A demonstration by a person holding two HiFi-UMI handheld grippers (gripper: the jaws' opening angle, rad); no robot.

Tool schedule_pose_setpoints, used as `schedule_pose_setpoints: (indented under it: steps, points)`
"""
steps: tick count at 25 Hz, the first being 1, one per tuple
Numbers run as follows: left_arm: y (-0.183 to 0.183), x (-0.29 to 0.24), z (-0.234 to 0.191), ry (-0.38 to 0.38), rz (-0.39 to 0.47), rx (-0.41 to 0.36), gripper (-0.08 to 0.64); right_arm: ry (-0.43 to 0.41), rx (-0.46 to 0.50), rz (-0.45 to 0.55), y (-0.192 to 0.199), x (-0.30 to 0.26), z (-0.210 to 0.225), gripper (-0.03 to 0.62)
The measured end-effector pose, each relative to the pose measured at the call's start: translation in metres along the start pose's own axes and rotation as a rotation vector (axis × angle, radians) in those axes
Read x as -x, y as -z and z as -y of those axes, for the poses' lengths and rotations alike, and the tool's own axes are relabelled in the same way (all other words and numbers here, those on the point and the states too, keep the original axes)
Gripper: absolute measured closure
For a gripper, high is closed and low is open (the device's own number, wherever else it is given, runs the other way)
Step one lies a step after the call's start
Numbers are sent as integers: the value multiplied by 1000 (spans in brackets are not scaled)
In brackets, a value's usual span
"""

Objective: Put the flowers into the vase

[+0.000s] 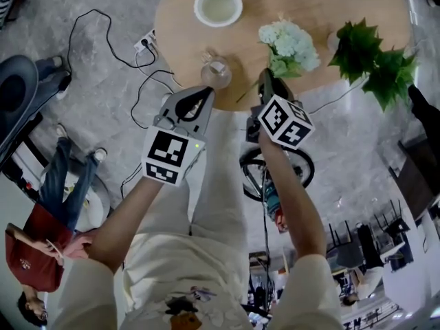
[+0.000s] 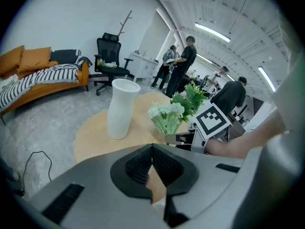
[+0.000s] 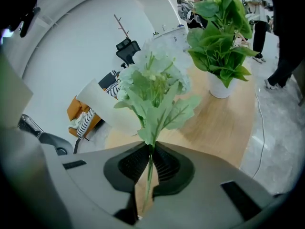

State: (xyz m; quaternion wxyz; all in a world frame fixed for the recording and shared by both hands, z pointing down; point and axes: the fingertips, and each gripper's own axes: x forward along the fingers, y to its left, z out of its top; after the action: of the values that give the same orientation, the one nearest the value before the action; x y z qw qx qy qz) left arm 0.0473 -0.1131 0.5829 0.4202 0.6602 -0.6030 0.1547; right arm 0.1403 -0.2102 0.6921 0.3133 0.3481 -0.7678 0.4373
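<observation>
Your right gripper pinches the stem of white flowers; your left gripper is pressed together, empty, the white vase ahead of it.

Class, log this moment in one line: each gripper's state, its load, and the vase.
left gripper: shut, empty | right gripper: shut on stem of flowers | white vase: upright on table, no flowers inside

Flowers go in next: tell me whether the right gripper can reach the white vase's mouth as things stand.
Probably yes: the right gripper grips the flowers by the stem, and the white vase stands open-mouthed with nothing between them; the glass jar sits aside.
</observation>
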Motion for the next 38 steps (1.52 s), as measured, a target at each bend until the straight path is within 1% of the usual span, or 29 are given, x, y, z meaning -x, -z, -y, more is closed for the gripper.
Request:
schedule_pose_setpoints:
  steps: [9,14,21,27,31,33,38]
  points:
    - [-4,20,-2,10,32,-1,551,-24,73,54,-12,26,-35,566]
    - [-8,29,-5,9,46,2,551,-41,137,95,-24,41,-56,566]
    - [-14,39,-14,-1,72,20,551,-57,177,189,-45,56,-76,566]
    - [-21,46,-14,1,100,20,551,-75,206,278,-63,74,-94,566]
    - [-25,53,-15,11,115,37,551,-94,221,329,-69,85,-106,566]
    - [-28,56,-16,3,129,40,551,-105,229,351,-71,90,-111,566]
    - [-38,59,-17,-13,164,41,551,-128,299,411,-79,100,-120,566]
